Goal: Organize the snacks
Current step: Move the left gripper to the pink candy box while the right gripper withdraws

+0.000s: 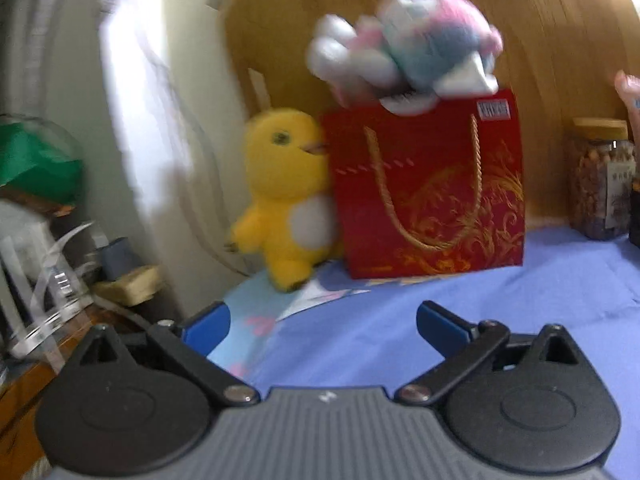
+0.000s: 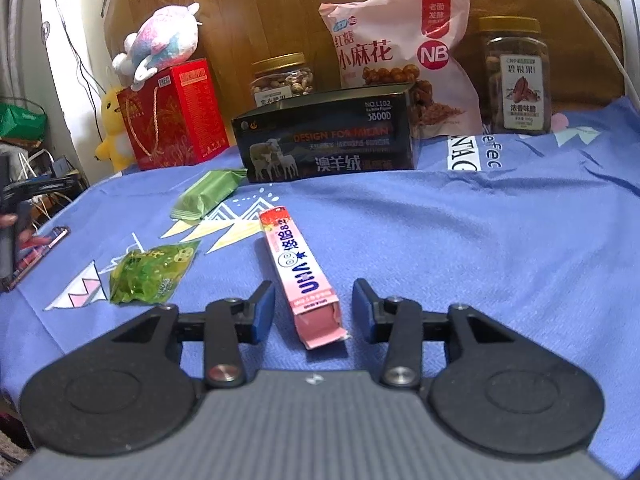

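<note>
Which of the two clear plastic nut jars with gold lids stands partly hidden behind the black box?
The short, wide clear jar of pale nuts; the black box covers its base. The taller jar of dark pecans stands unobstructed at the right.

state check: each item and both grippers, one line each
left gripper: open, empty
right gripper: open, straddling box end, pads clear
pink candy box: lying flat, near flap open
red gift bag: upright, plush toy on top
black box: lying flat
green packets: flat on cloth
</note>
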Demonstrator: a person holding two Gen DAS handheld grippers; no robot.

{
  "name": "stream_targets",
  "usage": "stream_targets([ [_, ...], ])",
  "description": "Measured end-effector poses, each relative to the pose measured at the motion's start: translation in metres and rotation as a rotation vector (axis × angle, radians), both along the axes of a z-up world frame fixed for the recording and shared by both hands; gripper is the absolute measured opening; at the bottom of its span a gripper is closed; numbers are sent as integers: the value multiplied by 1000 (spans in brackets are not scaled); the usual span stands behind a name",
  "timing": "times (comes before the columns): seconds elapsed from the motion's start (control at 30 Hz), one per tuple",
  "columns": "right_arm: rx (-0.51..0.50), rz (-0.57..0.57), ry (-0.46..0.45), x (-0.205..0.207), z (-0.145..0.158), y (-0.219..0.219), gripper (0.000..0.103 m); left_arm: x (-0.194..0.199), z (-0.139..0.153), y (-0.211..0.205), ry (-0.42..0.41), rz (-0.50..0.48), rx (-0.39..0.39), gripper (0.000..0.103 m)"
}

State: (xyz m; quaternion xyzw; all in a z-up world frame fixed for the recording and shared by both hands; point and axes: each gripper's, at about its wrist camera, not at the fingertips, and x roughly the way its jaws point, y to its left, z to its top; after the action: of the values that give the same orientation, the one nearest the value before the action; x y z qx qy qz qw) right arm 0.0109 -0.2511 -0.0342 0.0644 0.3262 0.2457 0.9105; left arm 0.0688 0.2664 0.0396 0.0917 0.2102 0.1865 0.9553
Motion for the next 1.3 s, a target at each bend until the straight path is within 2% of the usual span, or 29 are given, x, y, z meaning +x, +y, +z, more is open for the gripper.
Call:
stream_targets([
  [0.07,10,-3,3,0,0,-2,46,24,9,-1,28,0,-45,102],
  [0.23,2,-2,-3,-1,0,-2,46,39,49,-42,-27,-132,-287,102],
  [0.33,22,1,7,1,-1,-5,47,35,54,-95,-20,-235,-377,103],
  [0.47,32,5,13,-3,1,-10,47,22,38,-173,37,-386,-437,103],
  [0.57,-21,-16,-8,-10,2,-16,47,8,20,-225,89,-498,-439,103],
  [0.67,-77,-162,-42,-15,4,-36,47,-4,9,-264,119,-573,-390,103],
  [0.73,-55,-217,-57,-21,6,-51,47,-2,8,-276,118,-597,-369,103],
  [0.8,-26,-211,-59,-28,8,-60,48,-1,10,-286,110,-604,-358,103],
  [0.97,-32,-137,-87,-41,10,-53,51,14,13,-301,120,-574,-355,103],
  [1.1,-47,-112,-73,-29,9,-46,52,16,6,-314,159,-578,-327,103],
  [1.3,-38,-82,-58,-21,8,-36,52,18,2,-319,160,-577,-303,103],
])
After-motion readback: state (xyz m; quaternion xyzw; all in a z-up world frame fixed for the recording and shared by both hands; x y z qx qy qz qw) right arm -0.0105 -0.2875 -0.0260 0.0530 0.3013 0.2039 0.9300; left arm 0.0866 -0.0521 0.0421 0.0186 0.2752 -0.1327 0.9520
